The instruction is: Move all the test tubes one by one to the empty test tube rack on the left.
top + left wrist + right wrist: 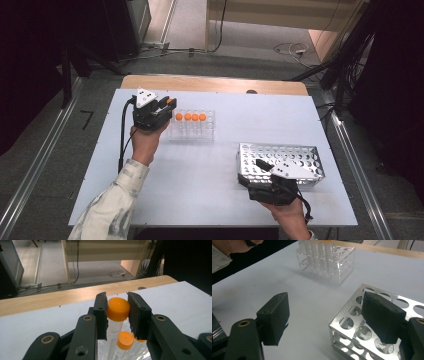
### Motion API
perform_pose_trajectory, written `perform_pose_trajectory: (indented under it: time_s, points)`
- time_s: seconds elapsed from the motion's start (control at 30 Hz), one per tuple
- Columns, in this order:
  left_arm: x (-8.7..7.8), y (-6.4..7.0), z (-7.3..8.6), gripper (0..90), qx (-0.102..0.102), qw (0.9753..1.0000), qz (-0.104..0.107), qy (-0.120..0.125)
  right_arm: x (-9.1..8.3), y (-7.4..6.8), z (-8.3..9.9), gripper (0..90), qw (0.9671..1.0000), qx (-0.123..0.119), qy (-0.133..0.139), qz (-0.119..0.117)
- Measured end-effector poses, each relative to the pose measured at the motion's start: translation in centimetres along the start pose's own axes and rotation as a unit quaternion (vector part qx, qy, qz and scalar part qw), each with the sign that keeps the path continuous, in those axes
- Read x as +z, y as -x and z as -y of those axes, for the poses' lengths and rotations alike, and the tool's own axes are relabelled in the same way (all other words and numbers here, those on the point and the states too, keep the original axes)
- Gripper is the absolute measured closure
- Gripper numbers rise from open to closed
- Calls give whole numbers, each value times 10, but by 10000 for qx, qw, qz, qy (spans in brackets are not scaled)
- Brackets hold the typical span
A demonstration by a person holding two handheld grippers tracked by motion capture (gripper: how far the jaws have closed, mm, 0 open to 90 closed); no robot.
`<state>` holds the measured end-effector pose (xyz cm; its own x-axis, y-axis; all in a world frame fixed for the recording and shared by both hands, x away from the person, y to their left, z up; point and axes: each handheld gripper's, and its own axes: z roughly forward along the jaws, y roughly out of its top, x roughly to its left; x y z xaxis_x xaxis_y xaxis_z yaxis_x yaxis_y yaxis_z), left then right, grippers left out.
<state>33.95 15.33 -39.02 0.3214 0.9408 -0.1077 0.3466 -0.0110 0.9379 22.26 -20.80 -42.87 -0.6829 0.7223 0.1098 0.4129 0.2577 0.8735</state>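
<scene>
Jaws of the left gripper [117,311] clamp an orange-capped tube [118,309], its bottom hidden; right gripper [324,320] jaws apart.

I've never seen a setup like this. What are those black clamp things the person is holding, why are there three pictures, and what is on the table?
No robot here: a person holds a hand-operated, two-jaw clamp in each hand, and each clamp carries its own small camera.

The high view looks down on the white table from above. The other two pictures come from the clamps' cameras, looking out along their black jaws.

On the table stands a clear plastic rack holding tubes with orange caps, and nearer the person's right side a metal rack full of round holes, with no tubes visible in it.

The left gripper is closed on the cap of one orange-capped tube, at the clear rack. The right gripper is open and holds nothing; one jaw sits over the corner of the metal rack.
</scene>
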Motion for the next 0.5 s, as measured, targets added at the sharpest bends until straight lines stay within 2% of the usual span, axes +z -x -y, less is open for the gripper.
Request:
perform_pose_trajectory:
  time_s: [0.5]
  points:
    - [3,2,17,701,122,9999,-103,-30,1,0,1,211,10000,-17,-21,-4]
